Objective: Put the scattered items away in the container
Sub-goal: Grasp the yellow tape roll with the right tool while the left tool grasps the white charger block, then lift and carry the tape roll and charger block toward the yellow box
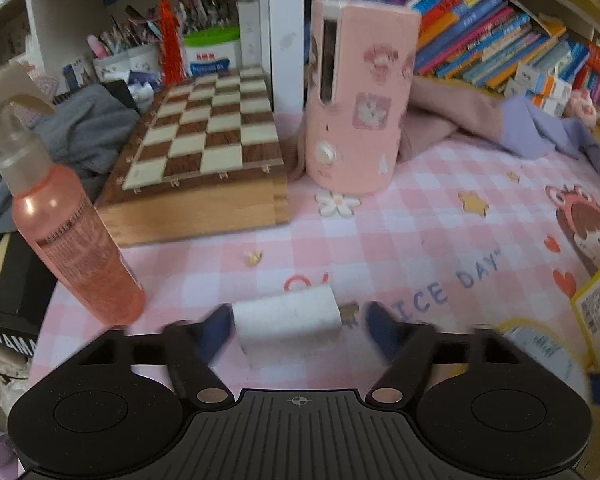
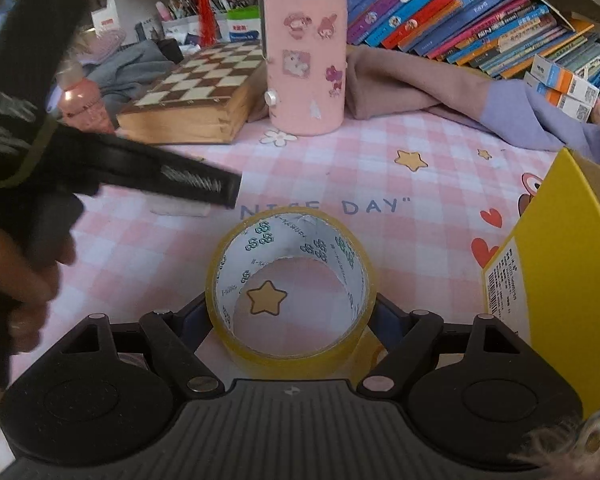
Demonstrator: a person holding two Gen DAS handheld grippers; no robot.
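Both hand-held grippers sat low over the pink counter (image 2: 420, 200). Left hand-held gripper (image 1: 296, 326) was partly open, straddling a white block (image 1: 288, 316), pads not touching. Right hand-held gripper (image 2: 292, 320) hugged a tape roll (image 2: 292, 336) beside the yellow box (image 2: 560, 280).

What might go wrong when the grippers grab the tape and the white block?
The left gripper straddles the white block with a gap on one side, so it may twist as it's squeezed. The pink bottle stands close by and might be knocked over. The tape roll is wide and smooth, so the right gripper might lose it.
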